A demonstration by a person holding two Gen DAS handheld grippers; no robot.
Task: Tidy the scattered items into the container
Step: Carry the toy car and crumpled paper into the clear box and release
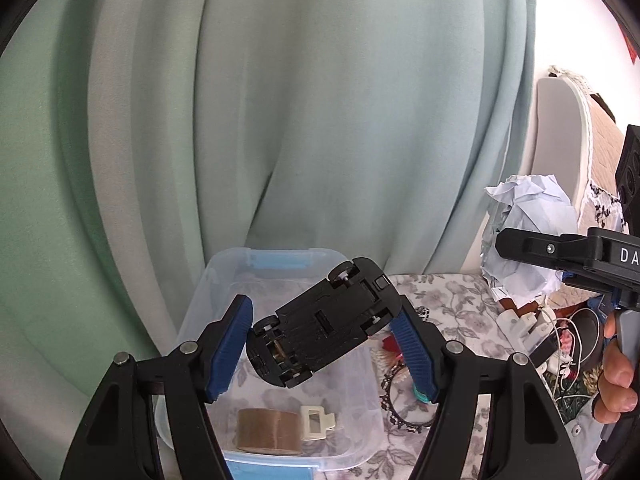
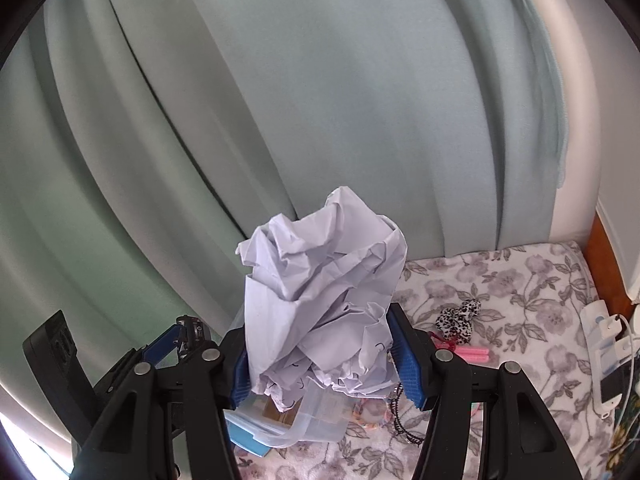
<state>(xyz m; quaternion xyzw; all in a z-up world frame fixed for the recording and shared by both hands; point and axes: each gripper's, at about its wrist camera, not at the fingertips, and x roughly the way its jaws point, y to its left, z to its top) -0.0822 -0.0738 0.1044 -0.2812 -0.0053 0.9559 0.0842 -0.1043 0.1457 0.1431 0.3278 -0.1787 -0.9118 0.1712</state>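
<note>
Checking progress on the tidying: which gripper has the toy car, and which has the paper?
The left gripper is shut on the black toy car, held underside up over the clear box. The right gripper clamps the crumpled paper.

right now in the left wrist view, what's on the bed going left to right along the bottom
tape roll → cream clip → black hair hoop → tangle of white cables

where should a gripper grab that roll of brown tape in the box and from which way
Come straight down from above through the open top of the clear box. The tape roll lies against the near wall with its flat faces toward the walls, so close one finger on each face, or across its curved band. The white clip sits beside it; keep clear.
</note>
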